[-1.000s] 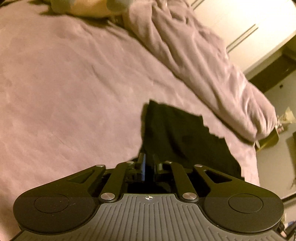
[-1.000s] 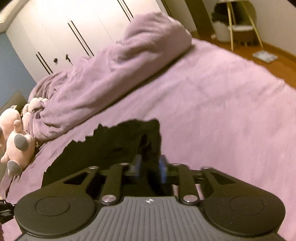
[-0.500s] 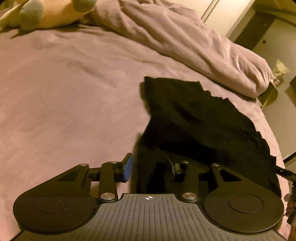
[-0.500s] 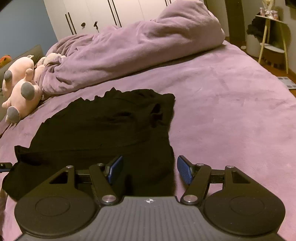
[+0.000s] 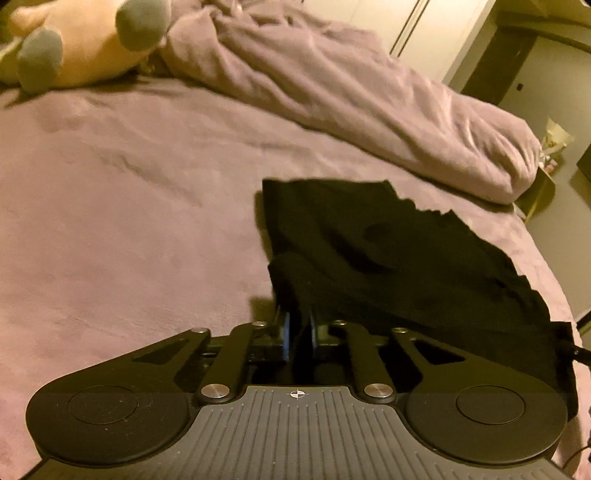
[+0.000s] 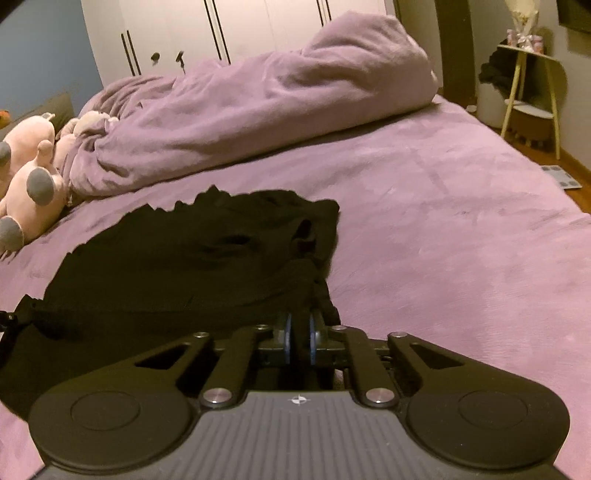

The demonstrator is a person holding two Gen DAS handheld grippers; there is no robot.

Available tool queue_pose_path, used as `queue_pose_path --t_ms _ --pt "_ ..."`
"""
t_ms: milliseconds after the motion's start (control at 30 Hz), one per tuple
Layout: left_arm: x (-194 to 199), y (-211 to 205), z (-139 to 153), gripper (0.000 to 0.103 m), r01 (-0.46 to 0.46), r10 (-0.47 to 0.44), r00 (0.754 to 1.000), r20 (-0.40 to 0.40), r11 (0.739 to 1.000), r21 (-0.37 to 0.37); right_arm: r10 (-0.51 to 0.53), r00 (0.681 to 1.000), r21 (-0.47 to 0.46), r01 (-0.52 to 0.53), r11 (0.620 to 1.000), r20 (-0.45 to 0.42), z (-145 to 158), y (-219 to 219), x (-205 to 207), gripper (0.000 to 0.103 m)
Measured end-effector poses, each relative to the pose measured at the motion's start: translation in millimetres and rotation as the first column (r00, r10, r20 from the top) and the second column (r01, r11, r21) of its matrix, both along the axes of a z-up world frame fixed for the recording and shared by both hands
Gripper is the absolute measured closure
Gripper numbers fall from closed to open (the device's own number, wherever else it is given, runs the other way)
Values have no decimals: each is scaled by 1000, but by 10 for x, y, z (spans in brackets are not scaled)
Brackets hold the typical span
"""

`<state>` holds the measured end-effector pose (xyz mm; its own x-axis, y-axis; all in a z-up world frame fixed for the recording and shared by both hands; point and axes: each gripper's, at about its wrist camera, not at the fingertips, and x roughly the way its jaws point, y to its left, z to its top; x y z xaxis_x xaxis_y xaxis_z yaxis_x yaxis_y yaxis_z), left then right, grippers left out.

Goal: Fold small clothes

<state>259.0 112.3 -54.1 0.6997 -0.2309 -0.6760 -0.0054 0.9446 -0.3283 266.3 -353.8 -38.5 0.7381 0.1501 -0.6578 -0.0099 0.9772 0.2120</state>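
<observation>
A small black garment (image 5: 388,251) lies spread on the purple bed (image 5: 110,221). My left gripper (image 5: 300,326) is shut on the garment's near left corner, black cloth pinched between its blue pads. In the right wrist view the same garment (image 6: 192,258) stretches away to the left. My right gripper (image 6: 300,328) is shut on its near right corner, a bunched fold caught between the pads. Both corners are lifted slightly off the bed (image 6: 461,240).
A rolled purple duvet (image 6: 258,107) lies across the far side of the bed. Pink plush toys (image 6: 29,184) sit at the far left; one plush toy (image 5: 81,48) shows in the left wrist view. White wardrobe doors (image 6: 221,33) stand behind, a small side table (image 6: 532,81) at right.
Both grippers opened wide half a second ago around the garment's near corners and have now closed on the cloth. Both views rolled level and dropped slightly closer to the bed.
</observation>
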Motion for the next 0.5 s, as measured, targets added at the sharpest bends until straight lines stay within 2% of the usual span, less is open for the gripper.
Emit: queue_pose_path --t_ms 267,367,500 --pt "-98 -82 628 94 9 -15 988 151 999 36 30 992 -26 -27 999 125 390 110 -79 98" --pt "89 -148 789 94 -28 16 983 181 997 67 24 986 -56 -15 998 162 500 177 97 98" --pt "586 -256 841 94 -94 73 982 173 988 121 6 982 -110 15 994 190 554 304 520 98"
